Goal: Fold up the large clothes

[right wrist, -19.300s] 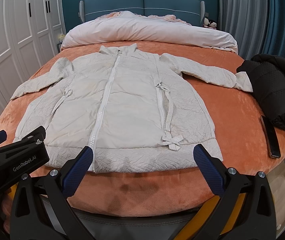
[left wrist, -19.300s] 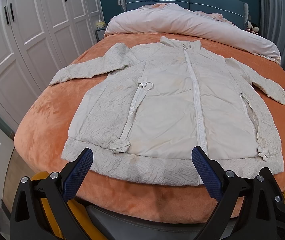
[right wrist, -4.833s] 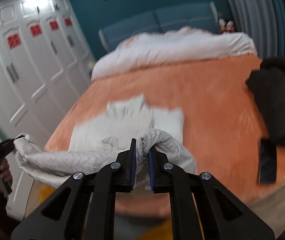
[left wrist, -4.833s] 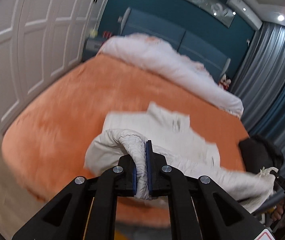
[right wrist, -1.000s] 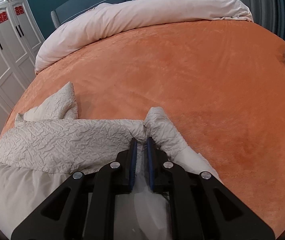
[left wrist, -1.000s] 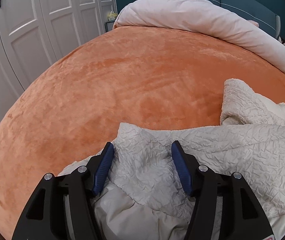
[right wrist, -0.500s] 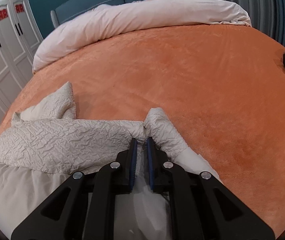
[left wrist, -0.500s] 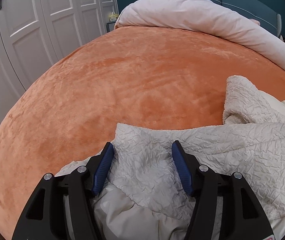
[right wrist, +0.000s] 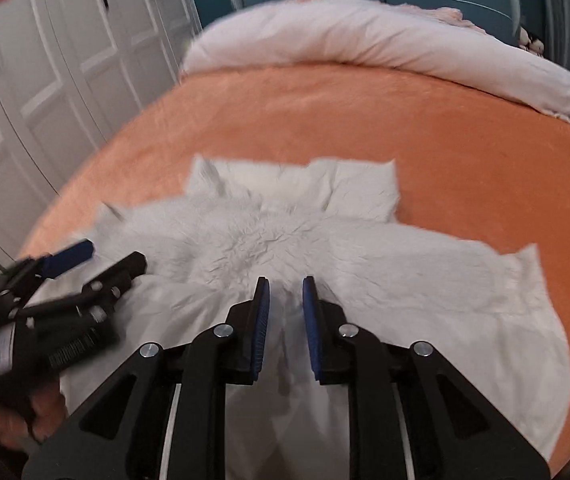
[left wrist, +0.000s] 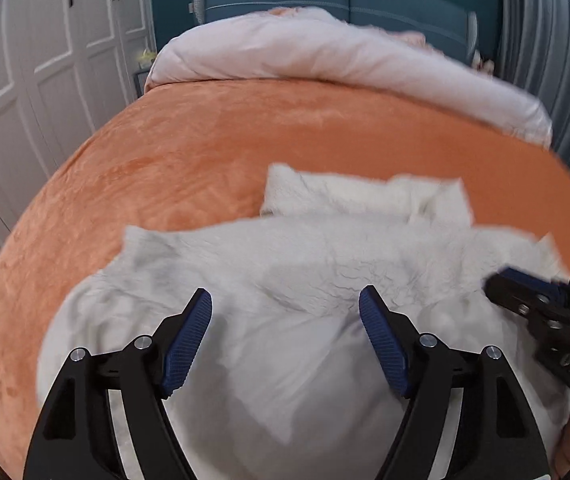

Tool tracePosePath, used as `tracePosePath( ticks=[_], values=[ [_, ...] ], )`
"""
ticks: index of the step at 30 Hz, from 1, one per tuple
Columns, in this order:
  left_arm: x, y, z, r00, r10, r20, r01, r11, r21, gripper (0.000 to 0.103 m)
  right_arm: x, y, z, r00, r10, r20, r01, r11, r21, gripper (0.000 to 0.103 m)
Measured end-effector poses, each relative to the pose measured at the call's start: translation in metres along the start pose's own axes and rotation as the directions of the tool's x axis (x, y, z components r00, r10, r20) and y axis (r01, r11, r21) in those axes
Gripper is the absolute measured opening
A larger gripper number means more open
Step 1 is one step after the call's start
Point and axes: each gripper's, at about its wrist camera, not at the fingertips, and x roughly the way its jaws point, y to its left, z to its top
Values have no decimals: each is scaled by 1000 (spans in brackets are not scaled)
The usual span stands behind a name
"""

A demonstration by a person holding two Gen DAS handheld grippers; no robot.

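Orange bedspread (left wrist: 213, 152) carries the cream jacket (left wrist: 325, 264), now folded into a compact bundle near the foot of the bed with its collar end toward the pale duvet (left wrist: 325, 60). Half a second ago the right gripper (right wrist: 286, 308) was clamped on the folded edge; its jaws now stand narrowly apart with no cloth between them. The left gripper (left wrist: 285, 320) is spread wide and lifted clear, so this fold looks set down and released.

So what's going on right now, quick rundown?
Left hand-held gripper open, holding nothing. Right hand-held gripper part open, nothing pinched. Cream jacket lies folded on the orange bedspread. Nothing in the way.
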Motion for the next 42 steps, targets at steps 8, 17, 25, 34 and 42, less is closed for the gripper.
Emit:
tracePosePath(
  ticks=[8,17,25,34,42],
  values=[
    [48,4,4,1000,11,-18,-12,999,-46,84,54,-15,-1,999,39,-33,-36,996,81,13],
    [60,-12,-5,995,93,29,-93,996,-2,86,66,-12,-14,1000,20,20,-21,998,62,12],
    [60,-18,-4,992,122,22,-122,992,17,86,65,-8,-15,999,-10,36,9,999,39,13],
    [-60,60,-18,998,48,46,-39,985,-168,87,-31,17,-11,997,68,40,-71,996,57,18],
    [-96,167,-109,994,61,-86,-93,888,-449,87,2,55,-52,993,8,-114,-9,1000,-10,20]
  ],
)
